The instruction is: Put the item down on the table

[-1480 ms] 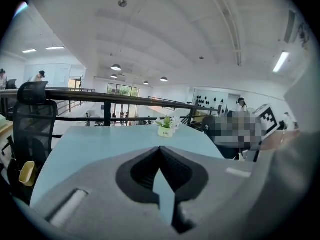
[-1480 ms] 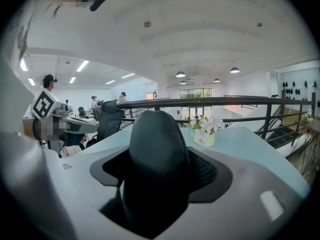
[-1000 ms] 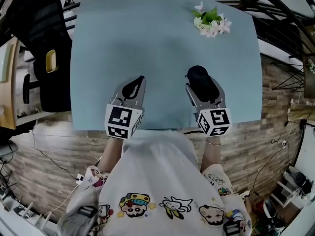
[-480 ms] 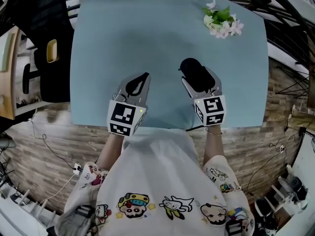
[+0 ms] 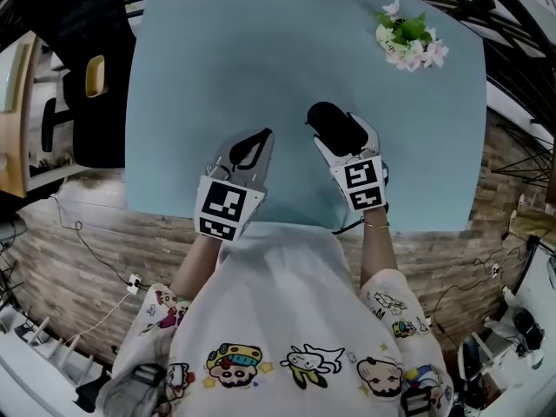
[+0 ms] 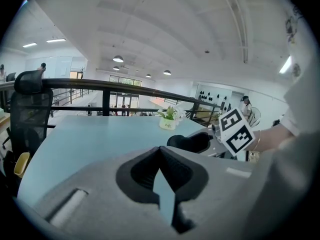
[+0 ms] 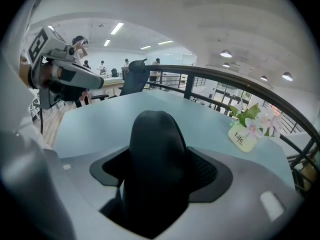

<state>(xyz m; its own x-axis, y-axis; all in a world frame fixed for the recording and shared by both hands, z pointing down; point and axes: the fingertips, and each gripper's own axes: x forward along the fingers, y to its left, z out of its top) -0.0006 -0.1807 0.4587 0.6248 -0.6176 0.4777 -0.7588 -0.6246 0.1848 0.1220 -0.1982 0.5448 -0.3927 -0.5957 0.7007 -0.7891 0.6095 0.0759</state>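
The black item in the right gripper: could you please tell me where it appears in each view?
Head view: the black item is just right of centre, held in the right gripper.
Left gripper view: slightly right of centre.
Right gripper view: dead centre, large, between the fingers.
Shared landmark: the flower pot, beyond the item in every view.

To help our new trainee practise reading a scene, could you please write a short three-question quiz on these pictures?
1. True or false: the right gripper is shut on a black item.
2. Where does the flower pot stand? A, near the far right corner of the table; B, between the two grippers; C, on a chair.
3. Which gripper holds nothing?
Key: 1 true; 2 A; 3 the left gripper, its jaws together.
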